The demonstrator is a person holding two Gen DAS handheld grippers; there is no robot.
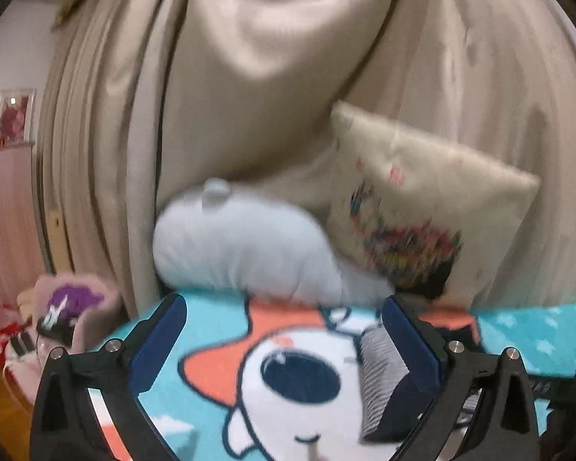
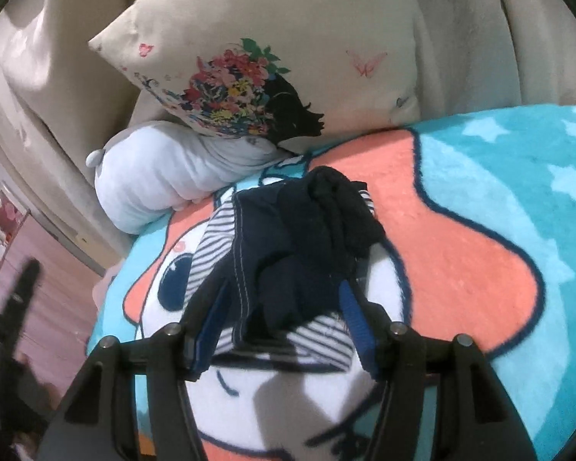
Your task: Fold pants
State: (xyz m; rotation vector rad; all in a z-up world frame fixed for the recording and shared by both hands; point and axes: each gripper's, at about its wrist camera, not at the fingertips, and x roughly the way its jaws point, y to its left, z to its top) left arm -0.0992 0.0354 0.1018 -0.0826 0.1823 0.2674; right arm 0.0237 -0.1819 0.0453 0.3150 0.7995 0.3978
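The pants (image 2: 295, 246) are dark navy with grey-striped lining, bunched in a heap on the cartoon blanket (image 2: 460, 253). My right gripper (image 2: 284, 288) straddles the near end of the heap, jaws pressed on the fabric from both sides. In the left wrist view my left gripper (image 1: 284, 330) is open wide above the blanket (image 1: 219, 330). A striped and navy part of the pants (image 1: 384, 376) lies against the inside of its right finger (image 1: 411, 342). Nothing lies between the left fingers.
A white plush cushion (image 1: 242, 249) and a cream pillow with a floral print (image 2: 272, 65) lean against beige curtains (image 1: 249, 57) behind the blanket. A pink cabinet (image 1: 4, 211) and a chair with clutter (image 1: 57, 315) stand to the left.
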